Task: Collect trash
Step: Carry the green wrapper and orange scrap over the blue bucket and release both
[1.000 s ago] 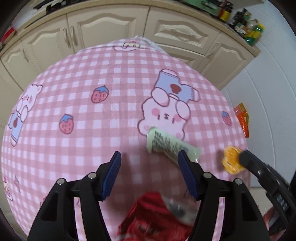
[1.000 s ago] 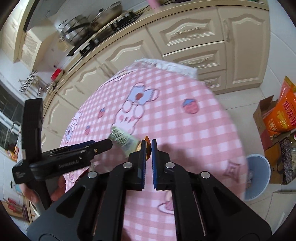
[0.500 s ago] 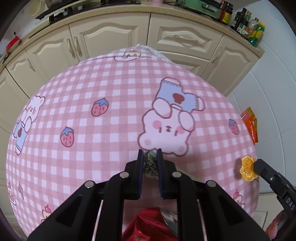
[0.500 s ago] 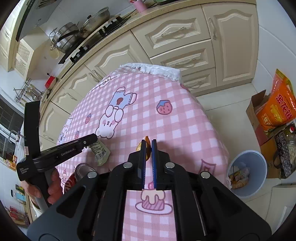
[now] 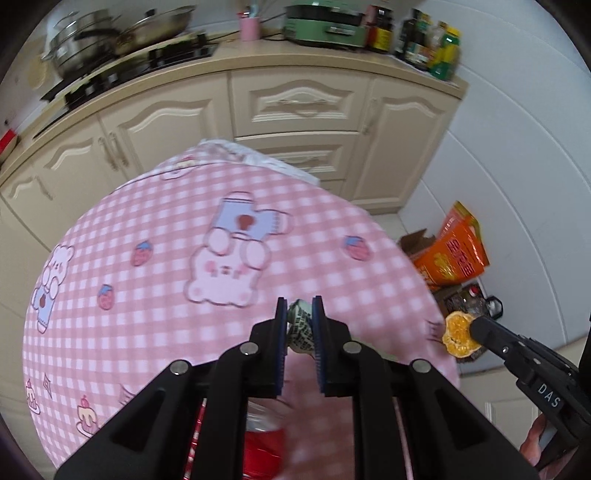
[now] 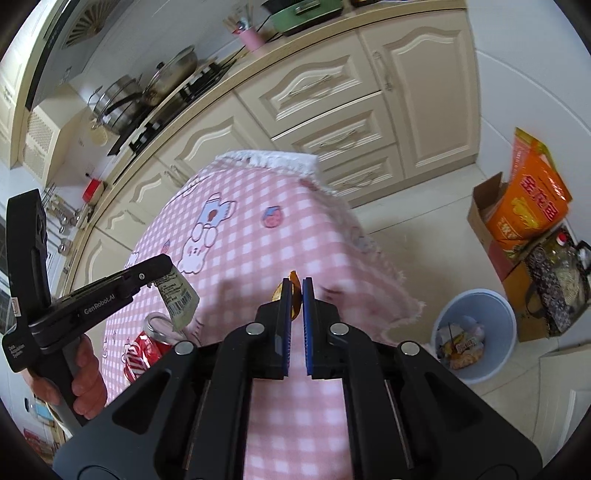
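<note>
My left gripper (image 5: 299, 314) is shut on a pale green printed wrapper (image 5: 300, 326), lifted clear of the pink checked tablecloth (image 5: 147, 295). From the right wrist view the wrapper (image 6: 179, 297) dangles from the left gripper (image 6: 162, 267). My right gripper (image 6: 293, 291) is shut on an orange peel (image 6: 293, 282), held past the table's edge; the peel (image 5: 458, 334) also shows at the right in the left wrist view. A red soda can (image 6: 149, 345) lies on the table under the left gripper. A pale blue bin (image 6: 476, 332) with trash inside stands on the floor at the right.
Cream kitchen cabinets (image 5: 295, 107) run behind the table, with pots (image 5: 110, 33) on a stove. A cardboard box with an orange bag (image 6: 524, 214) and a dark mesh bag (image 6: 557, 280) sit on the floor by the bin. A hand (image 6: 85, 384) grips the left gripper's handle.
The left gripper closed on the green wrapper and lifted it off the table. Both grippers swung towards the table's right edge, bringing the bin into view; the right one kept hold of the peel.
</note>
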Demonstrator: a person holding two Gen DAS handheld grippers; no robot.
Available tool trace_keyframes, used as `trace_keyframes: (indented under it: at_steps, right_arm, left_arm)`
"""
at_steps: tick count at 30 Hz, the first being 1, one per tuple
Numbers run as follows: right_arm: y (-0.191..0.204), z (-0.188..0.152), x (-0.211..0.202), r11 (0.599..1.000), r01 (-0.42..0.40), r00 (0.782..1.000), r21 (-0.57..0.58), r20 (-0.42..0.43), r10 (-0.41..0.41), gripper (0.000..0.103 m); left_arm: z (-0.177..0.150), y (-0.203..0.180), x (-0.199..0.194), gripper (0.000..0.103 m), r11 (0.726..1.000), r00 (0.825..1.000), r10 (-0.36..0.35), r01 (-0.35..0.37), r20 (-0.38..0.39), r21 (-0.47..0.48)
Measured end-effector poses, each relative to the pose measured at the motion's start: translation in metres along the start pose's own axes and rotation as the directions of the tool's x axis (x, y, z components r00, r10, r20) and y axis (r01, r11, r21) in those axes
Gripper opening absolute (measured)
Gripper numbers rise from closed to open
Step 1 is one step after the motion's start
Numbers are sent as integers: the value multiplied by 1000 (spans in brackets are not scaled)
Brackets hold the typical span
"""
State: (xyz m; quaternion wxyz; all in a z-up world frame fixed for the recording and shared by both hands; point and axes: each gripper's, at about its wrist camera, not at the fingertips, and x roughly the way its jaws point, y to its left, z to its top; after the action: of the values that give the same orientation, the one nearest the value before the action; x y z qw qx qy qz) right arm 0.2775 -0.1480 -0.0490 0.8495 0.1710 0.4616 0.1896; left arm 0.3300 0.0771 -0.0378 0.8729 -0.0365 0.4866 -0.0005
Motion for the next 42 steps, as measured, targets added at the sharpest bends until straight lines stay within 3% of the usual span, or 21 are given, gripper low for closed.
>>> trace_keyframes:
  at_steps: [9, 15, 24, 27, 29, 31, 34, 42]
  right_arm:
    - [-61, -20, -45, 994, 48, 997, 101, 57, -54, 6]
    - [-113, -38, -70, 978, 86, 992, 189, 77, -103, 6]
    - [-196, -68, -80, 930, 157, 983, 332, 40, -181, 6]
    - [-219, -75, -79, 912, 172, 981, 373, 17, -192, 6]
    - [-229, -79, -78, 903, 185, 979, 387, 3, -202, 6]
    - [-234, -80, -77, 898, 203, 976, 390, -7, -217, 6]
    - [-238, -79, -76, 897, 203, 976, 392, -8, -218, 6]
    - [-228, -65, -56, 905, 197, 979, 377, -35, -199, 8]
  left_arm:
    - [-14, -76, 7, 13, 993, 996, -70, 75, -61, 91]
    - [-26, -147, 25, 13, 973, 988, -88, 113, -128, 200]
    - [-49, -244, 65, 13, 925, 972, -70, 147, -224, 349]
    - [-56, -274, 78, 16, 897, 973, -62, 151, -220, 415]
    - [-63, -293, 92, 18, 865, 969, -48, 163, -244, 475]
    - [-67, -302, 105, 19, 856, 966, 0, 133, -257, 500]
    - [-69, -301, 113, 20, 851, 963, 10, 134, -271, 508]
    - [-56, -275, 110, 27, 884, 966, 36, 89, -257, 459]
